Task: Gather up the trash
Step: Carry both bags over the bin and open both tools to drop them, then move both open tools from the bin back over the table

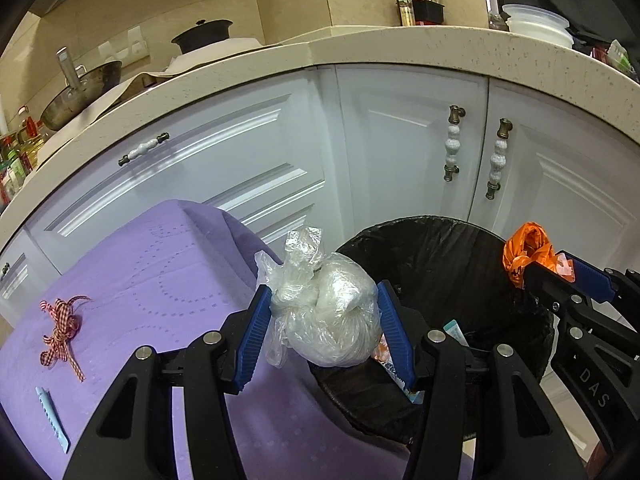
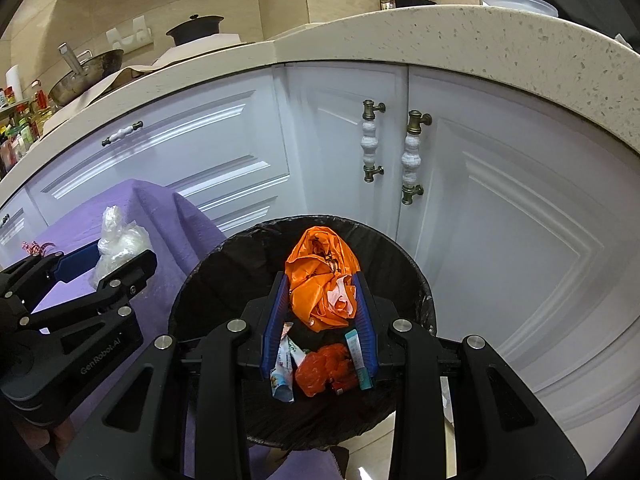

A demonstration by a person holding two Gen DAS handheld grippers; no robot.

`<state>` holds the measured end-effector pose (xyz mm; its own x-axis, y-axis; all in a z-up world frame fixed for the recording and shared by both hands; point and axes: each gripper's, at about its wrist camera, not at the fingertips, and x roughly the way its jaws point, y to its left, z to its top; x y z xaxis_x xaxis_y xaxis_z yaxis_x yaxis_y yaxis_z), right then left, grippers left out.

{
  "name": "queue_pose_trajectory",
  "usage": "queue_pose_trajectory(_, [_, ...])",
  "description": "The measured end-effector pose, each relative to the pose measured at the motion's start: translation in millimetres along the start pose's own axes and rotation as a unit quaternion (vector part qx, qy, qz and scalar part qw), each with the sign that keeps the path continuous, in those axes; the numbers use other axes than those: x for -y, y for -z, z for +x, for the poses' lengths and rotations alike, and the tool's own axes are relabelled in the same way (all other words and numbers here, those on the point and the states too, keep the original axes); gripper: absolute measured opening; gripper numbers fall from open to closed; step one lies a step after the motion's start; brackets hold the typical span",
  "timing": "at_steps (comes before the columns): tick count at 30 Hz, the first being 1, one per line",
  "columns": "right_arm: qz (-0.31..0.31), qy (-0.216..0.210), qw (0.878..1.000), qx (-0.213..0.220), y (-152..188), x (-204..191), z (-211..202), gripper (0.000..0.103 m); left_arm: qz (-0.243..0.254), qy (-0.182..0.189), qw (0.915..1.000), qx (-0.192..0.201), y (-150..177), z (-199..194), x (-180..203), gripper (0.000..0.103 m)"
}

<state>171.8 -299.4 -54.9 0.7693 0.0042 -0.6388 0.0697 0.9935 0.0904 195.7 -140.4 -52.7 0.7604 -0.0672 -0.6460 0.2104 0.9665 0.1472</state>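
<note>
Right gripper (image 2: 320, 312), clamped on an orange bag (image 2: 320, 280), hangs over the lined bin (image 2: 192, 280) for release, while left gripper (image 1: 324, 332), gripping a clear bag (image 1: 328, 320), waits at the bin's rim beside the purple-covered table's (image 1: 140, 260) edge.

light: even, indoor, soft | focus: sharp | glare: sheen on cabinet doors (image 1: 224, 152) | edges: heavy fisheye bend, dark corners

The bin (image 2: 416, 292) stands before the cabinets (image 2: 500, 208), right of the cloth-covered table (image 1: 168, 264).

Black gripper (image 1: 324, 320) frames, ribbed blue pads, silver screws.
</note>
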Motion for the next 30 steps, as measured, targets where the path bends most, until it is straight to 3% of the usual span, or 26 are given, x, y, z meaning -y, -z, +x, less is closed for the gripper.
queue_pose_trajectory(5, [0.003,0.005,1.0,-0.001,-0.8,4.6,6.0,0.031,-0.005,0.003,1.0,-0.001,-3.6,3.6,0.4,0.055])
queue_pose_trajectory(9, [0.007,0.01,1.0,-0.001,-1.5,8.1,10.8,0.04,-0.01,0.012,0.9998,-0.009,-5.1,8.1,1.8,0.056])
queue_pose_trajectory(15, [0.005,0.014,1.0,-0.001,-1.2,8.0,12.0,0.04,-0.008,0.014,0.9998,-0.012,-5.7,9.5,3.0,0.059])
queue_pose_trajectory(22, [0.005,0.017,1.0,-0.001,-1.6,5.6,10.8,0.04,-0.017,0.016,0.9997,-0.003,-6.6,4.8,0.1,0.071])
queue_pose_trajectory(30, [-0.004,0.012,1.0,0.001,-3.5,-7.8,6.7,0.04,-0.033,0.01,0.9994,0.002,-5.8,-4.9,-17.6,0.072])
